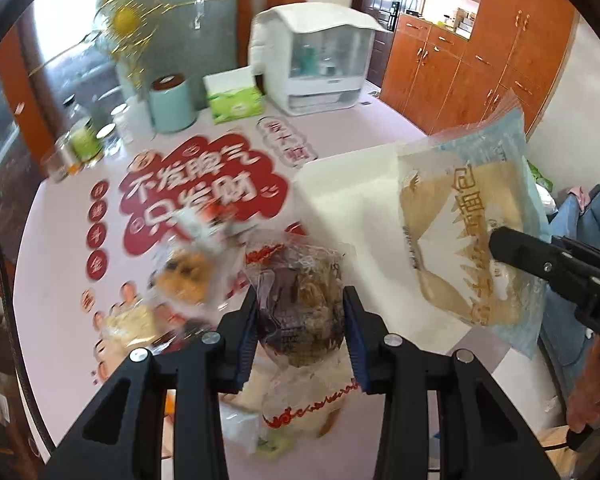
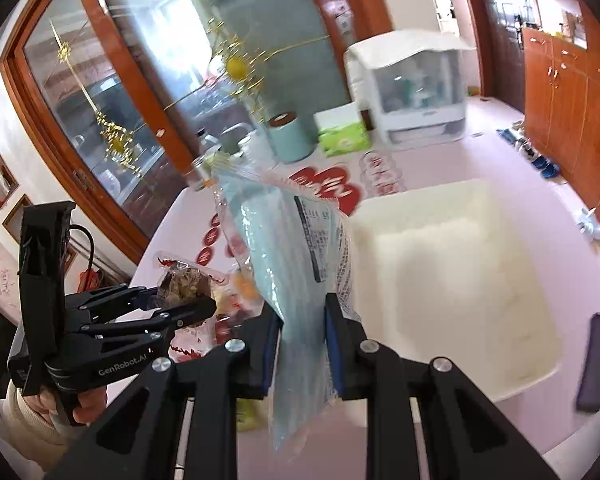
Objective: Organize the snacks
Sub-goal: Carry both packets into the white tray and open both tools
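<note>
My left gripper point(image 1: 300, 332) is shut on a clear snack packet point(image 1: 300, 292) with dark brown filling and red trim, held above the table. The same packet point(image 2: 184, 280) shows at the left of the right wrist view, in the left gripper point(image 2: 180, 300). My right gripper point(image 2: 302, 344) is shut on a pale blue snack packet point(image 2: 296, 272), which hangs in the air just left of the white bin point(image 2: 452, 272). In the left wrist view that blue packet point(image 1: 468, 224) with beige print is in front of the bin point(image 1: 348, 184), gripped by the right gripper point(image 1: 500, 244).
More wrapped snacks point(image 1: 188, 272) lie blurred on the pink table point(image 1: 340, 128) beneath the left gripper. A teal canister point(image 1: 172, 104), green tissue box point(image 1: 236, 100), white appliance point(image 1: 312, 60) and jars point(image 1: 80, 144) stand at the back. A dark flat object point(image 2: 596, 360) lies right of the bin.
</note>
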`<state>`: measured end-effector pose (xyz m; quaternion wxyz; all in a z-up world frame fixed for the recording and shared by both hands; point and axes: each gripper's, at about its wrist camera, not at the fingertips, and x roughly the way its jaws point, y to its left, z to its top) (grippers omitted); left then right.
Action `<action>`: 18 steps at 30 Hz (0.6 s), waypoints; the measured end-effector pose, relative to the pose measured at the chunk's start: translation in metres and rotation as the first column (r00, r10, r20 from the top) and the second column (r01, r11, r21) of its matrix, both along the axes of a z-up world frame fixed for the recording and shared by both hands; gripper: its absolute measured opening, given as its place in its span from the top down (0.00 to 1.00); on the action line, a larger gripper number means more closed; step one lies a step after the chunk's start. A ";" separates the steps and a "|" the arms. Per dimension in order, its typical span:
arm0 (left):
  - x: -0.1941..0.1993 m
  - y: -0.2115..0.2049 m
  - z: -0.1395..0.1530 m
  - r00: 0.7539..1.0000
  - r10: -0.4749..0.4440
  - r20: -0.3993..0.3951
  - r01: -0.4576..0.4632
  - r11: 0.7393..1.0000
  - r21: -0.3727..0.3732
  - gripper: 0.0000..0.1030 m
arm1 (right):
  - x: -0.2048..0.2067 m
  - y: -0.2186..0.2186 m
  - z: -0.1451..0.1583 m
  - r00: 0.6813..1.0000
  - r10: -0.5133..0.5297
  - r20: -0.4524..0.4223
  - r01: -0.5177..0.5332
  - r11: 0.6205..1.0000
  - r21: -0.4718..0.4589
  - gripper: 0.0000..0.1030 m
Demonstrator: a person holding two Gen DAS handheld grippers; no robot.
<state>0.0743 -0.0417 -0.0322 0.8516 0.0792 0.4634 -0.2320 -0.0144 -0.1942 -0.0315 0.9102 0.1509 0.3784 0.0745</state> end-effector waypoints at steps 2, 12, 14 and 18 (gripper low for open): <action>0.001 -0.028 -0.001 1.000 0.000 -0.006 0.000 1.000 -0.008 0.64 | -0.002 -0.029 0.000 1.000 -0.017 0.004 0.017 1.000 -0.021 0.79; 0.015 -0.125 -0.003 0.999 0.041 0.013 -0.041 0.999 -0.015 0.61 | 0.018 -0.109 -0.012 1.000 -0.025 -0.015 0.023 0.991 -0.129 0.78; 0.019 -0.131 -0.005 0.998 0.058 0.013 -0.057 0.998 -0.025 0.32 | 0.021 -0.116 -0.014 1.000 -0.019 -0.010 0.017 0.989 -0.149 0.78; 0.024 -0.132 -0.012 0.991 0.132 0.002 -0.131 0.991 -0.038 0.04 | 0.026 -0.131 -0.021 0.999 -0.034 -0.021 0.030 0.989 -0.148 0.59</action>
